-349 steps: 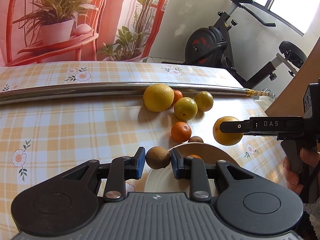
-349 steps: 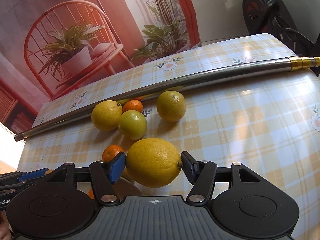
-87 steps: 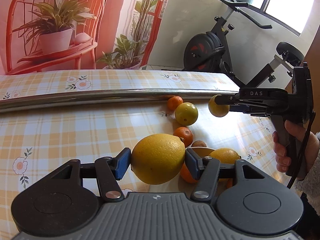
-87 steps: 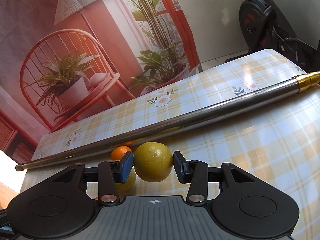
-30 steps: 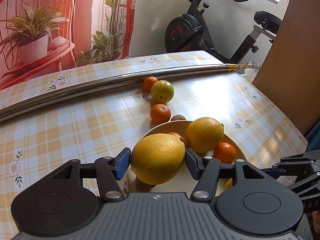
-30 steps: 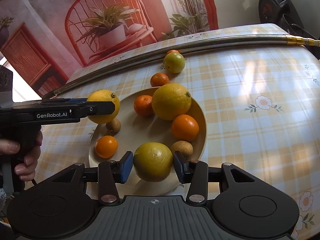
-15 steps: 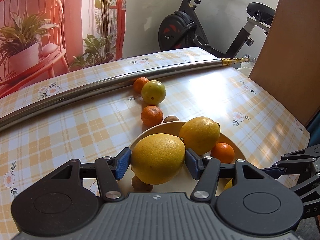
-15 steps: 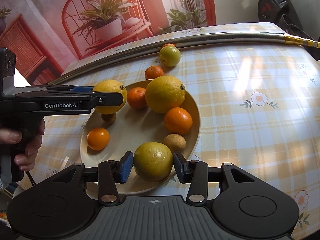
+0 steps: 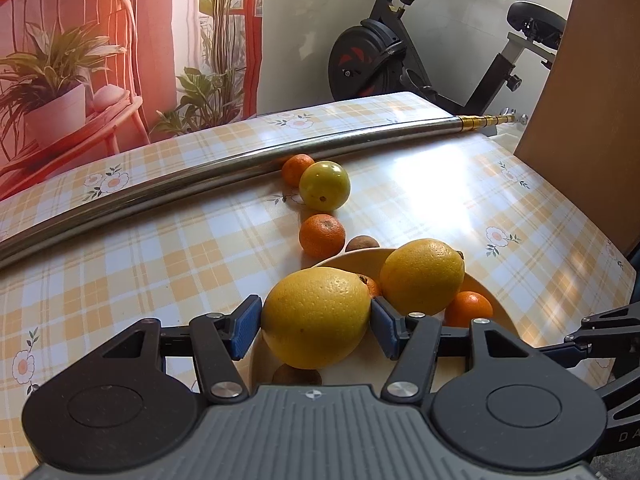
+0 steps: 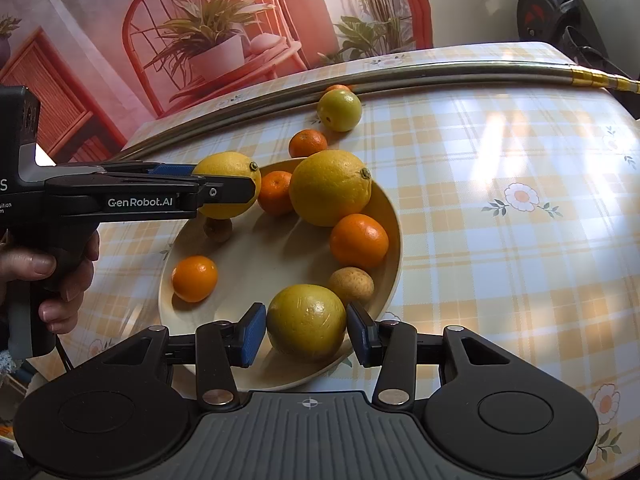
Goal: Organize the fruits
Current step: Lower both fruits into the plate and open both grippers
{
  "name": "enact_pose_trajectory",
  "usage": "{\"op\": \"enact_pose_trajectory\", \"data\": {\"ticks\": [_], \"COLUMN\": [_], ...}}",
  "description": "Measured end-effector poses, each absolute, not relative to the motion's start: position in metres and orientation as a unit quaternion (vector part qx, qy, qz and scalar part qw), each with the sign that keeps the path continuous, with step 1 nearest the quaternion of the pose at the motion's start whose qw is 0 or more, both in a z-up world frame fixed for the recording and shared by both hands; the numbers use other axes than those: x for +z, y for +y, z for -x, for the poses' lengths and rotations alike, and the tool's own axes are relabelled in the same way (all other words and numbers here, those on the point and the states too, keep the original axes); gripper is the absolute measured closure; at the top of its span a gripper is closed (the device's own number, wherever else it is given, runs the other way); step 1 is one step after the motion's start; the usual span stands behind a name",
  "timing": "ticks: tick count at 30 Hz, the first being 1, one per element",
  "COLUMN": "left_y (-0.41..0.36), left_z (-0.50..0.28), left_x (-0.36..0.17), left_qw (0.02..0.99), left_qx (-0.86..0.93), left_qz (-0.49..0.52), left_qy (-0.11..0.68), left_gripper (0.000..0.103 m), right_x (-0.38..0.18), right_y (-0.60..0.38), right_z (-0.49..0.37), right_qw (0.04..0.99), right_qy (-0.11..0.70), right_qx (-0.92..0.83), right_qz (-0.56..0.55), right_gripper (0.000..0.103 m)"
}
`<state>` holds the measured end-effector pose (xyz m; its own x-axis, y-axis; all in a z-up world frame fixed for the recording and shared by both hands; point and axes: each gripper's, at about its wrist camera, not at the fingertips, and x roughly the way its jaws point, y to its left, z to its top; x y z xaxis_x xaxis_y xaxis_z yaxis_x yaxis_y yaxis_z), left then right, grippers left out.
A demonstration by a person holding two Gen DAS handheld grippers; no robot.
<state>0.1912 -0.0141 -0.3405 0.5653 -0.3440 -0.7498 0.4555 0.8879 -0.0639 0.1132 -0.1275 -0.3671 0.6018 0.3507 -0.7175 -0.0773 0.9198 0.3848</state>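
We take the plate (image 10: pixel 394 216) as our landmark. Nearest us, at its front rim, our right gripper (image 10: pixel 306 330) is clenched on a yellow-green citrus (image 10: pixel 306 320), its blue pads pressing the fruit's 2 sides just above the plate's surface. Over the plate's left edge, our left gripper (image 9: pixel 316 320) is likewise clamped on a large yellow lemon (image 9: pixel 316 322), held clear above a small brown fruit (image 10: pixel 218 229) that sits on the rim below it. We judge both fruits firm, fairly heavy for their size, and waxy, so they could roll or slip; a hold across the widest middle, as now, seems safest, and they should be set down low rather than dropped. Both grippers tilt steeply downward toward the plate, and a hand (image 10: pixel 38 276) grips the left tool's handle at the left of the right wrist view. On the plate lie a second large lemon (image 10: pixel 330 188), 3 tangerines and a pale brown fruit (image 10: pixel 352 284). Beyond the plate's far rim, on the checked tablecloth (image 10: pixel 500 152), sit a tangerine (image 9: pixel 322 235) and another brown fruit (image 9: pixel 362 244), then a green citrus (image 9: pixel 324 185) touching 1 more tangerine (image 9: pixel 295 168) against the metal pole (image 9: pixel 160 188).
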Motion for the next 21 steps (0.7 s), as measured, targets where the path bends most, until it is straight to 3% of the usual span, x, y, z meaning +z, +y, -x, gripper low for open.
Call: {"op": "enact_pose_trajectory", "data": {"ticks": [21], "left_y": [-0.001], "left_z": [-0.177], "left_x": [-0.345], "left_qw": [0.878], "left_qx": [-0.226], "left_qz": [-0.046], "left_qy": [0.42], "left_gripper": [0.041], "right_x": [-0.367], "right_y": [-0.129], "right_z": [-0.115], "right_qw": [0.88], "right_qy": [0.43], "right_qx": [0.118], "right_qz": [-0.162], "right_gripper": [0.06]}}
